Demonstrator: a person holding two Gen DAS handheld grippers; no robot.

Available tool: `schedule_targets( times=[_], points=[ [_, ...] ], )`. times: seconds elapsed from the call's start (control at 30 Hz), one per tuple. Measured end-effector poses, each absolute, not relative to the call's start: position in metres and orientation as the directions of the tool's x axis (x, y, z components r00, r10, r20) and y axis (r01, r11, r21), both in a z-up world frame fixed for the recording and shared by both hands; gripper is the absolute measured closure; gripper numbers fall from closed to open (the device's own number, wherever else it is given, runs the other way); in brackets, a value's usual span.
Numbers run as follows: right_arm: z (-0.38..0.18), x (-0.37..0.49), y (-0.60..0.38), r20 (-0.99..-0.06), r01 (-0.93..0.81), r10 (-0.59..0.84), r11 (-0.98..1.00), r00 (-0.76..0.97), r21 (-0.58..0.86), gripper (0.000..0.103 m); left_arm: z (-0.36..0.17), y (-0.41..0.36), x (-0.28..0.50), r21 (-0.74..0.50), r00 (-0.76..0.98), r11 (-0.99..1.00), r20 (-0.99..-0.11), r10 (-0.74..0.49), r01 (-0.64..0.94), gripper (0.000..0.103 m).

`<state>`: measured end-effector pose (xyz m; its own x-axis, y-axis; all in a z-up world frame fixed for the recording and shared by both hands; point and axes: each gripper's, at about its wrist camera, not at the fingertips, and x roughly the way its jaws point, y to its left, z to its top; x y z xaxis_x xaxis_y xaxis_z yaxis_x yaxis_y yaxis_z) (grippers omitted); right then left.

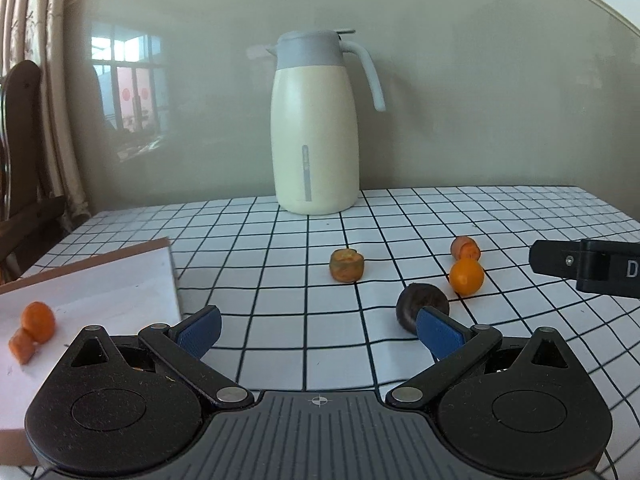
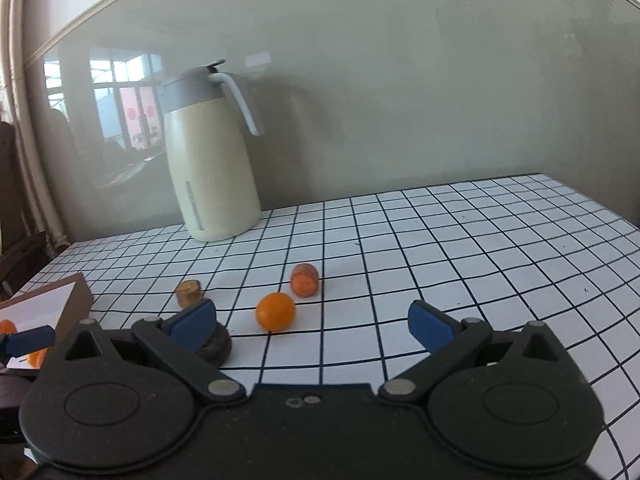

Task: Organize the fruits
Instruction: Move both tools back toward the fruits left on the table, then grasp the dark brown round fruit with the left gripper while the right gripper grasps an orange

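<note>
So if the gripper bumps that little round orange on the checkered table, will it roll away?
Probably, yes. The round orange looks ball-shaped and smooth, and it sits on a flat tablecloth, so a nudge would likely send it rolling. Its skin looks shiny, so it may slip between the pads. It seems small enough for the open right gripper to close around.

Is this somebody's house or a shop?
Probably a home, maybe a dining room. A tall cream thermos jug with a grey lid stands on a white table with a black grid cloth, and beige curtains hang beside a dark wooden chair.
</note>
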<state>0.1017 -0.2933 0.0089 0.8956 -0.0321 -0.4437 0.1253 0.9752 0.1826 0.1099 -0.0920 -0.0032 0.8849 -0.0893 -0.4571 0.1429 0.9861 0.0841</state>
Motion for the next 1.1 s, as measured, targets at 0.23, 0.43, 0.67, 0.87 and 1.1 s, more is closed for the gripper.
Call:
schedule_targets(
  times=[0.23, 0.43, 0.67, 0.87, 1.1],
  points=[
    [0.001, 0.111, -0.300, -0.471, 0.153, -0.058, 0.974, 0.880, 0.166, 0.015, -0.017, -0.102, 0.122, 0.082, 0.873, 0.985, -0.478, -0.096, 0.154, 0.000],
    [-0.004, 0.120, -0.304, -0.495, 0.166, -0.049, 0.967, 0.867, 0.194, 0.033, -0.021, -0.114, 0.125, 0.089, 0.874, 0.979, -0.470, -0.122, 0.185, 0.000],
    [-0.006, 0.132, -0.295, -0.512, 0.126, -0.023, 0.978, 0.859, 0.169, 0.048, -0.021, -0.129, 0.134, 0.089, 0.873, 0.975, -0.467, -0.140, 0.204, 0.014],
    [-0.007, 0.143, -0.293, -0.532, 0.101, 0.009, 0.979, 0.847, 0.177, 0.053, -0.026, -0.136, 0.145, 0.049, 0.850, 0.975, -0.500, -0.165, 0.218, 0.019],
    [-0.011, 0.162, -0.291, -0.551, 0.090, 0.021, 0.981, 0.834, 0.172, 0.060, -0.027, -0.145, 0.151, 0.014, 0.826, 0.970, -0.527, -0.200, 0.244, 0.034]
  ],
)
